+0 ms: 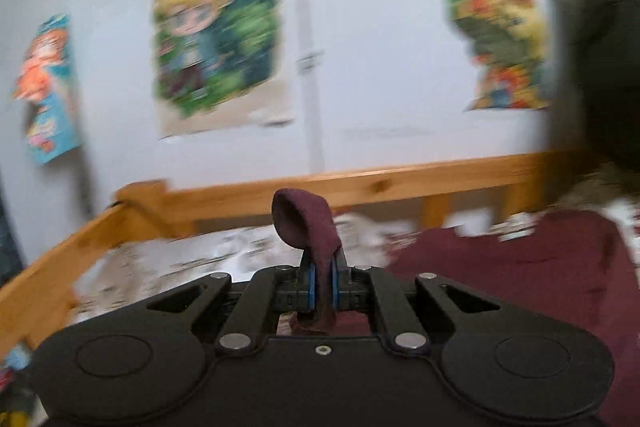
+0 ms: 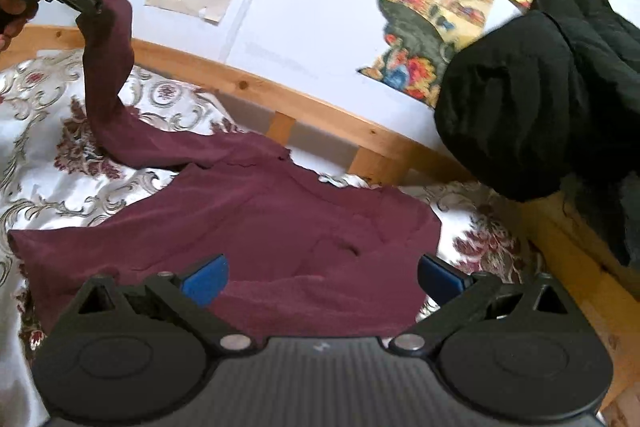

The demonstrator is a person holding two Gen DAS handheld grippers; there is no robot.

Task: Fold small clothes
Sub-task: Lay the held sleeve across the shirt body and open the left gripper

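A maroon garment [image 2: 280, 227] lies spread on the patterned bedspread [image 2: 36, 155]. One of its sleeves [image 2: 108, 67] is lifted off the bed at the far left, where my left gripper [image 2: 94, 7] is shut on its end. In the left wrist view that gripper [image 1: 321, 267] pinches the sleeve tip [image 1: 308, 223] between its blue pads, and the cloth loops over the fingers. The rest of the garment [image 1: 520, 267] lies to the right on the bed. My right gripper [image 2: 322, 281] hovers open over the garment's near edge, with nothing between its blue pads.
A wooden bed rail [image 2: 300, 103] runs along the white wall, which carries several colourful drawings [image 2: 432, 23]. A black jacket [image 2: 540, 87] hangs over the bed's right corner. A hand [image 2: 12, 19] holds the left gripper at the far left.
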